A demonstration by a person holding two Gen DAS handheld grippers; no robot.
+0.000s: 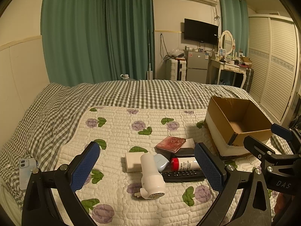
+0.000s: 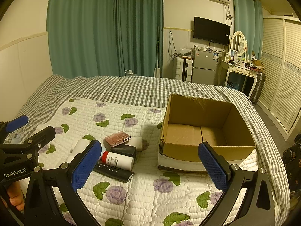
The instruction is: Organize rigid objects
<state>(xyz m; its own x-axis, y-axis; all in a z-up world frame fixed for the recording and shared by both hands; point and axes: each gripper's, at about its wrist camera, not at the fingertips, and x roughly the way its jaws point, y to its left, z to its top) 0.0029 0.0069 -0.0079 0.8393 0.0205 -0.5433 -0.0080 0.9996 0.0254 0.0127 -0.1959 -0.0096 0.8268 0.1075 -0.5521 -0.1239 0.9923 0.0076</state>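
Plastic and card items sit heaped mid-quilt (image 1: 116,131), left of the empty box (image 2: 207,150); both my grippers, left (image 1: 146,169) and right (image 2: 150,163), hang agape, unladen; bottle (image 1: 185,164) judged light, stiff, slick; I would pinch its body, not the cap.

Left gripper (image 2: 17,131), seen at 9 o'clock in the right wrist view, reads "GenRobot.AI" on its black body. Right gripper (image 1: 263,133), at 3 o'clock in the left wrist view, shows "DAS", cut off. Print on white bottle (image 2: 117,160) illegible.
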